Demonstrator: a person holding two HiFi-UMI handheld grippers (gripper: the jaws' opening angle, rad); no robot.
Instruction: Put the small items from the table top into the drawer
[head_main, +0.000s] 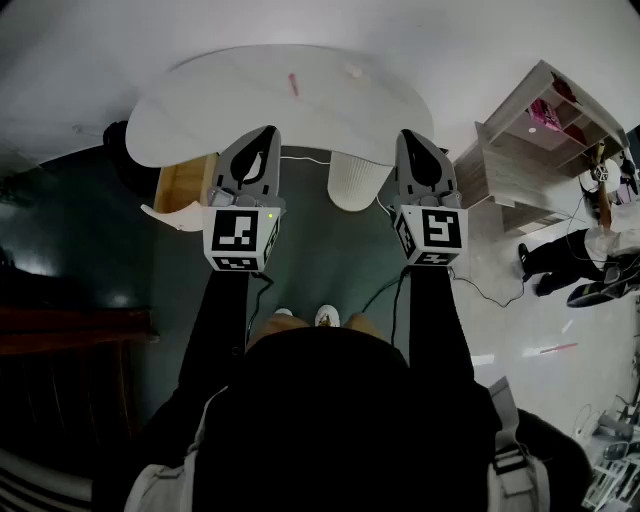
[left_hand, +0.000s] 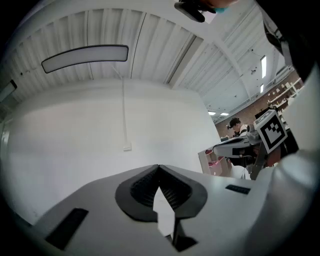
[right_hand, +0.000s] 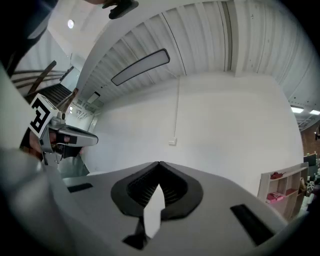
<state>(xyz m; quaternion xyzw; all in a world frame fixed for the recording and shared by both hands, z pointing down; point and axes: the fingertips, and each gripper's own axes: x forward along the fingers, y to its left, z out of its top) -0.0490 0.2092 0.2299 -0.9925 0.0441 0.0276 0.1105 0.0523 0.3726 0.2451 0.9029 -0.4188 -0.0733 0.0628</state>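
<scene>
The white oval table top (head_main: 230, 110) lies ahead of me in the head view. On it rest a small pink stick-like item (head_main: 293, 84) and a small white item (head_main: 354, 71). Under the table's left side an open wooden drawer (head_main: 182, 183) juts toward me. My left gripper (head_main: 268, 133) hovers level before the table edge, just right of the drawer, its jaws shut and empty. My right gripper (head_main: 409, 137) hangs level near the table's right end, also shut and empty. Both gripper views face a bare white wall, with the left gripper (left_hand: 159, 167) and the right gripper (right_hand: 159, 164) showing tips that meet.
A ribbed white table pedestal (head_main: 355, 181) stands between the grippers. An open shelf unit (head_main: 535, 125) with pink things is at the right, a person (head_main: 585, 250) beyond it. Cables trail over the floor; dark stairs (head_main: 60, 330) run along the left.
</scene>
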